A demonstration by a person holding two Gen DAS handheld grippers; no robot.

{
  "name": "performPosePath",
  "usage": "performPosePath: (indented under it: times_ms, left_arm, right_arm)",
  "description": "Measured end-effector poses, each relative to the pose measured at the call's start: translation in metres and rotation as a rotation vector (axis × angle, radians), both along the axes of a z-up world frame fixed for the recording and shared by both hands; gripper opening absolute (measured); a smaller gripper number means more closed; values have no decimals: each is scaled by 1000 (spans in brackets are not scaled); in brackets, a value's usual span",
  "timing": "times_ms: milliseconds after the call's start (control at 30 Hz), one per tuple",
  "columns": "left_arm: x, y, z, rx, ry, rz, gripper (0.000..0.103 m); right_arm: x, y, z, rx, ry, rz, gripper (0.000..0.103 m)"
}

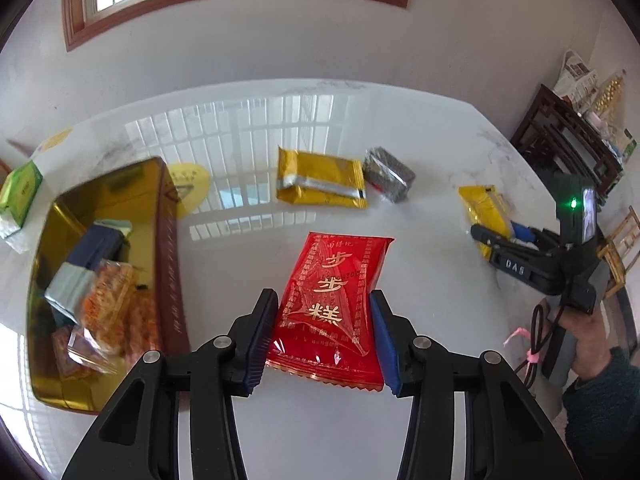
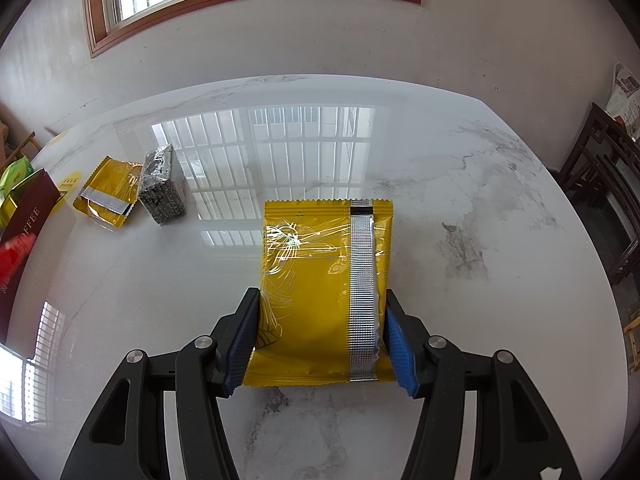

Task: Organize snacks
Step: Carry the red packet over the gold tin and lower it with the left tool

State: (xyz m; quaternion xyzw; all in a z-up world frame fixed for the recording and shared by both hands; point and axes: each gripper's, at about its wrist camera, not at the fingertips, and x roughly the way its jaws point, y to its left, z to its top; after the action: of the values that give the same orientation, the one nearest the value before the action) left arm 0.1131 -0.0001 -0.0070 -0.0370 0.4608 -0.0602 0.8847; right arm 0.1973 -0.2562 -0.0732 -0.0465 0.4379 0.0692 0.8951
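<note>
Each hand-held gripper squeezes one slippery pack: left (image 1: 324,336) the red pack (image 1: 334,304), right (image 2: 320,340) a yellow pack (image 2: 316,296); either could slide out and drop on the counter (image 2: 460,184)

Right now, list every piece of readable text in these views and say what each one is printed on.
"步步糕": gold characters on the red snack packet held in the left gripper.
"DAS": label on the right gripper, seen from the left wrist view.
"OFFEE": side of the dark red box, first letter hidden.
Small print on the red packet, the round yellow sticker and the green pack: too small or blurred.
</note>
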Motion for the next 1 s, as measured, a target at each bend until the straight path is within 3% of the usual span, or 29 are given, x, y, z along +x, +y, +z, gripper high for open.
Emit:
performPosePath:
  times_ms: [233, 467, 733, 1000]
  left_arm:
    - [-2, 34, 27, 23, -51, 55, 47]
    - [-4, 97, 44, 91, -81, 183, 47]
    - [-1, 172, 28, 142, -33, 323, 47]
    - [20, 207, 0, 172, 15, 366, 47]
  right_arm:
    - [0, 0, 0, 0, 0, 0, 55]
    - [0, 0, 0, 0, 0, -1, 55]
    - [0, 0, 0, 0, 0, -1, 55]
    - [0, 0, 0, 0, 0, -1, 55]
